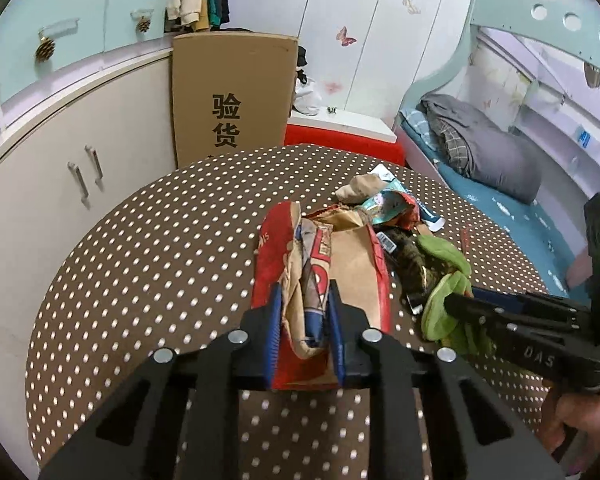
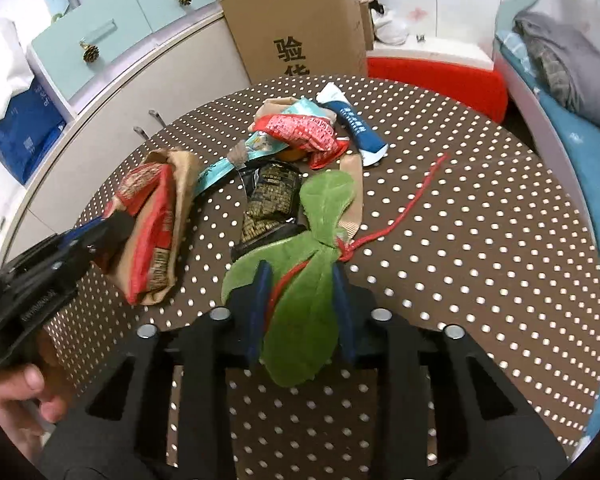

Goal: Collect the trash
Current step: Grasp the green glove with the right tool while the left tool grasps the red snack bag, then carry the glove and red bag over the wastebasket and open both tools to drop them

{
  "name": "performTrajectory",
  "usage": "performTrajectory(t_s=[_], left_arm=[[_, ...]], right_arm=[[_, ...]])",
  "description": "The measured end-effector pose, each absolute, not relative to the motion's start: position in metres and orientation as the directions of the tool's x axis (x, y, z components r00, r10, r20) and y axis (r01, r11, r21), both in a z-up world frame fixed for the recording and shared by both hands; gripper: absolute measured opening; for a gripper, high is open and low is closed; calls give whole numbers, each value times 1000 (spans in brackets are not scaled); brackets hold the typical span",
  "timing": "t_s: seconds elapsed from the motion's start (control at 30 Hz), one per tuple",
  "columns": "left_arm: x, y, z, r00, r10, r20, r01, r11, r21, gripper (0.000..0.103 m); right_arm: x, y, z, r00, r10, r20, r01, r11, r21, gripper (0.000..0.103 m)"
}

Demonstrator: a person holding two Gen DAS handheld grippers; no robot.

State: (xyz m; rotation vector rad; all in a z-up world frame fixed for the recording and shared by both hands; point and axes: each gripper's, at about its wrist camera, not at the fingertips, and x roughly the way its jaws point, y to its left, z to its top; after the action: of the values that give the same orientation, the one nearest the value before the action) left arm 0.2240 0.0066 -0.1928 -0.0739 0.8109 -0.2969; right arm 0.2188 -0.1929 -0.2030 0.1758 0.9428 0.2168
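Note:
A crumpled red-and-brown paper bag (image 1: 352, 264) lies on the brown dotted table (image 1: 140, 264), and my left gripper (image 1: 305, 292) is shut on its near end. My right gripper (image 2: 301, 270) is shut on a green leaf-shaped cloth piece (image 2: 328, 196) tied with a red string (image 2: 412, 200). Each gripper shows in the other view: the right gripper (image 1: 452, 302) on the green leaf (image 1: 440, 312), the left gripper (image 2: 112, 220) on the paper bag (image 2: 156, 232). Behind them lie a black-and-gold packet (image 2: 272, 200), a red wrapper (image 2: 304, 132), a teal wrapper (image 2: 260, 144) and a blue-and-white packet (image 2: 356, 124).
A tall cardboard box (image 1: 232, 96) stands behind the table, beside a cream cabinet (image 1: 60, 184) on the left. A red stool with a white top (image 1: 340, 140) sits at the back. A bed with a grey blanket (image 1: 480, 152) runs along the right.

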Motion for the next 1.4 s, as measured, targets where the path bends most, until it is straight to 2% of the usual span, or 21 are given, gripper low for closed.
performTrajectory(t_s=[0.2, 0.4, 0.63, 0.9, 1.03, 1.17, 1.4], left_arm=[[202, 19, -188, 659, -307, -687, 224, 952, -210, 20], [183, 17, -175, 667, -341, -662, 237, 940, -245, 20], [169, -8, -151, 668, -400, -627, 292, 916, -273, 20], [161, -70, -132, 635, -473, -610, 393, 878, -273, 20], [157, -118, -127, 597, -519, -611, 461, 846, -268, 20], [152, -168, -126, 554, -559, -617, 530, 808, -256, 20], [146, -253, -136, 469, -595, -653, 626, 745, -229, 20]], right_arm=[[185, -225, -191, 620, 328, -713, -88, 932, 352, 20], [152, -265, -176, 675, 329, -660, -60, 916, 396, 20], [126, -300, -151, 737, 296, -608, -32, 913, 406, 20], [94, -361, -132, 799, 189, -571, 61, 919, 390, 20], [73, -412, -146, 798, 94, -596, 183, 903, 388, 20], [61, -470, -198, 722, 14, -692, 342, 862, 374, 20], [58, -523, -310, 575, 56, -816, 492, 774, 399, 20]])
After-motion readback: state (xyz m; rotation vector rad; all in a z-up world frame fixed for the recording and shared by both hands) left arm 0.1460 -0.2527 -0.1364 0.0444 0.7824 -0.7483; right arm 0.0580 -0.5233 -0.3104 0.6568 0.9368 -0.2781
